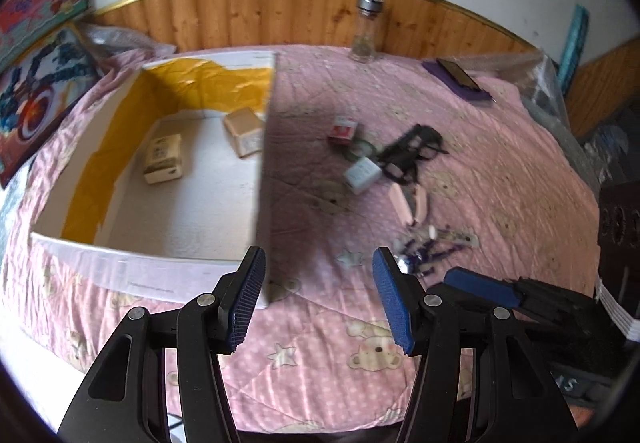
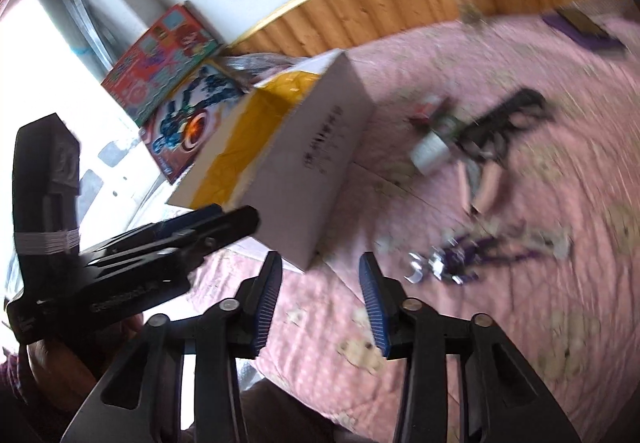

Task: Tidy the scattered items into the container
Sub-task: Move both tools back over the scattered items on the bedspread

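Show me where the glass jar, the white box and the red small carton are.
glass jar (image 1: pixel 365 39), left wrist view, on its clear body.
white box (image 1: pixel 266 171), left wrist view, on its right wall.
red small carton (image 1: pixel 342 131), left wrist view, on its front face.

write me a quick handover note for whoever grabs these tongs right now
Left tongs: open, empty, above the quilt by the box's near corner.
Right tongs: part open, empty, just right of the left pair.
Done: two small cartons lie in the white box.
Left on the pink quilt: red packet, white cube, black glasses, pink clippers, purple wrappers.
The glass jar stands by the headboard.
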`<control>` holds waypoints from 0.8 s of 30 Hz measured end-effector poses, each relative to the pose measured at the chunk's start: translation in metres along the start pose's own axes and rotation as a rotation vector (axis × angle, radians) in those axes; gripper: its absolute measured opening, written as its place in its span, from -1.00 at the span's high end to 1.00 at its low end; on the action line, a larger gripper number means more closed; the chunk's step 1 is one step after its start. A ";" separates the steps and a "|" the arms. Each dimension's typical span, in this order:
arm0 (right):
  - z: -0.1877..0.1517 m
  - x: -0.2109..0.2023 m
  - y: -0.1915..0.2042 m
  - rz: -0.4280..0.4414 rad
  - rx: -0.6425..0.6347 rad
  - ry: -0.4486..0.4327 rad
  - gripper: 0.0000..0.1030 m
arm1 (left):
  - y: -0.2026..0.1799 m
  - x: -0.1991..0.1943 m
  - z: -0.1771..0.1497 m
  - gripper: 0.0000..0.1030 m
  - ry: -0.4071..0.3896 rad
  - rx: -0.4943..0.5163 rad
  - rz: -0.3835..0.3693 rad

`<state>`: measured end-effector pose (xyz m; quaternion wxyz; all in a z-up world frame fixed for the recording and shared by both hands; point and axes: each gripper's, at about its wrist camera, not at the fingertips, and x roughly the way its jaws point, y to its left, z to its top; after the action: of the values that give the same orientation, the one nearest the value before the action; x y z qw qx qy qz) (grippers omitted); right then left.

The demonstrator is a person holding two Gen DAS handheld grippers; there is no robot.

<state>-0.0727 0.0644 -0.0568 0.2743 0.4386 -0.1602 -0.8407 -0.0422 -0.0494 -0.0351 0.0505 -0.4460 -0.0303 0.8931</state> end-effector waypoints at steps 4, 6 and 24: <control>-0.010 -0.006 -0.027 -0.037 0.065 -0.001 0.36 | -0.020 0.015 -0.006 -0.15 0.035 0.030 -0.038; -0.013 -0.010 -0.040 -0.061 0.094 -0.004 0.37 | -0.031 0.023 -0.007 -0.15 0.053 0.051 -0.059; 0.013 -0.008 -0.105 -0.322 -0.012 0.023 0.38 | -0.089 0.119 -0.008 -0.15 0.183 0.266 -0.126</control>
<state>-0.1134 0.1536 -0.0980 0.1405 0.4666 -0.0797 -0.8696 -0.1010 0.0530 -0.1258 0.1675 -0.5119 0.0651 0.8400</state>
